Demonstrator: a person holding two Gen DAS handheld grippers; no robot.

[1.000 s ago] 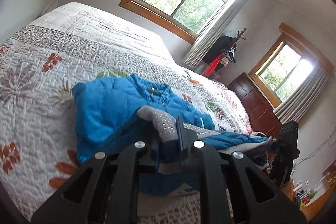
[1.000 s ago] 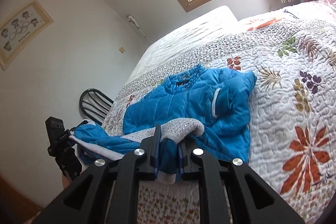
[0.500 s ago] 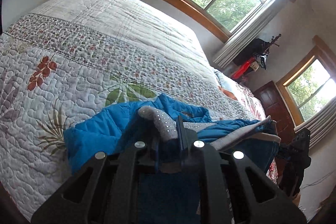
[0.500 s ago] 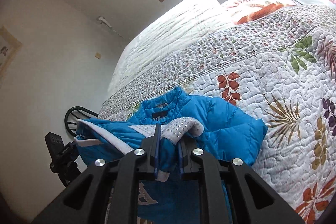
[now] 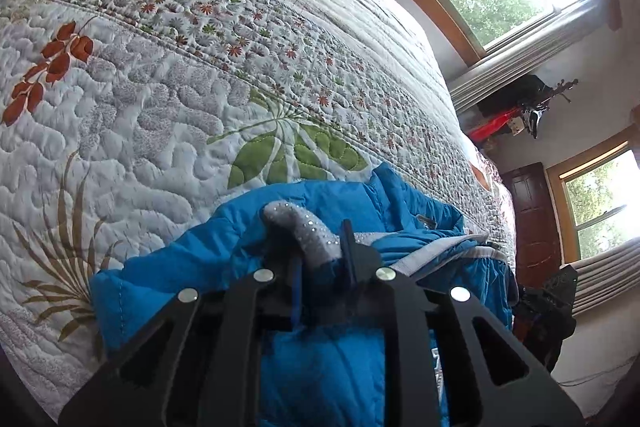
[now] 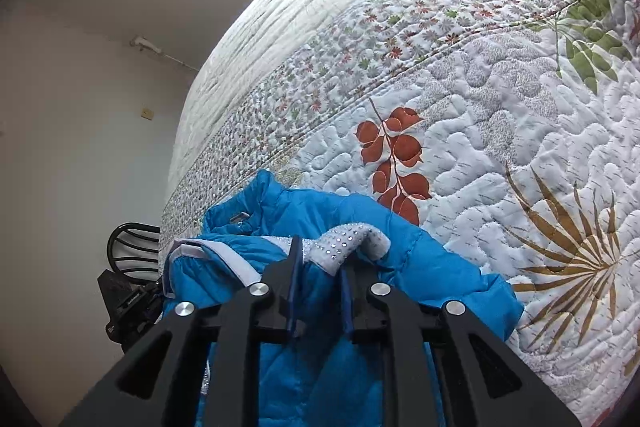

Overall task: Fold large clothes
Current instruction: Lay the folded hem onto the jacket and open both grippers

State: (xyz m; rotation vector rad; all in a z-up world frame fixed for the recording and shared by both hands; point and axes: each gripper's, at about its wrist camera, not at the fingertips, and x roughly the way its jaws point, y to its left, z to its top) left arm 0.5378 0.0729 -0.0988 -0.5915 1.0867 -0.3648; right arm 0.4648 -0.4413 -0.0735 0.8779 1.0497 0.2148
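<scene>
1. Left gripper (image 5: 322,259): jaws have just been easing apart, grey rhinestone-studded hem of the blue jacket (image 5: 320,367) between them, grip slackening; whether the pads still press, cannot tell.
2. Right gripper (image 6: 318,269): same, jaws just parting around the studded hem.
3. Advice: lay the folded-over hem flat and square on the body before withdrawing; back out low to avoid dragging.
4. Jacket: puffy, quilted, bright blue, pale lining showing, bunched near the bed's (image 5: 140,115) closest edge on a leaf-print quilt.

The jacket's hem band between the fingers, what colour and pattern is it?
The hem band is grey, dotted with small shiny studs; the jacket itself is bright blue. Clearest in the right wrist view.
</scene>
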